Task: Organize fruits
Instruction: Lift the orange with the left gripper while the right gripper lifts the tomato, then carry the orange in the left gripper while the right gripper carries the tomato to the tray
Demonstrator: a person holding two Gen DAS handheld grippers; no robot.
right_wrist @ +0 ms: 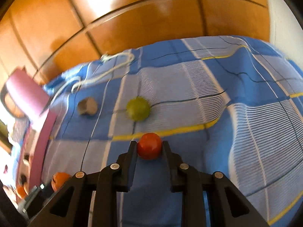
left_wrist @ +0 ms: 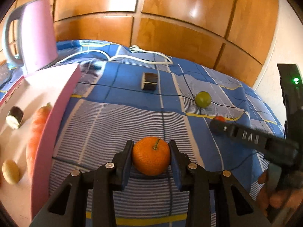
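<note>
My left gripper (left_wrist: 151, 145) is shut on an orange mandarin (left_wrist: 151, 156) with a short green stem, held above the blue checked cloth (left_wrist: 117, 124). My right gripper (right_wrist: 149, 143) is shut on a small red tomato (right_wrist: 149, 146); in the left wrist view that gripper (left_wrist: 215, 125) reaches in from the right, with the tomato (left_wrist: 219, 118) peeking over its tip. A green round fruit (left_wrist: 203, 99) (right_wrist: 138, 109) lies loose on the cloth beyond both. In the right wrist view the mandarin (right_wrist: 59, 179) shows at lower left.
A pink-walled white box (left_wrist: 56, 117) at left holds a carrot (left_wrist: 36, 132), a sushi roll (left_wrist: 14, 117) and a pale oval piece (left_wrist: 10, 171). Another sushi roll (left_wrist: 149, 81) lies mid-cloth. A pink kettle (left_wrist: 36, 36) and white cable (left_wrist: 132, 54) sit behind, before wooden cabinet doors.
</note>
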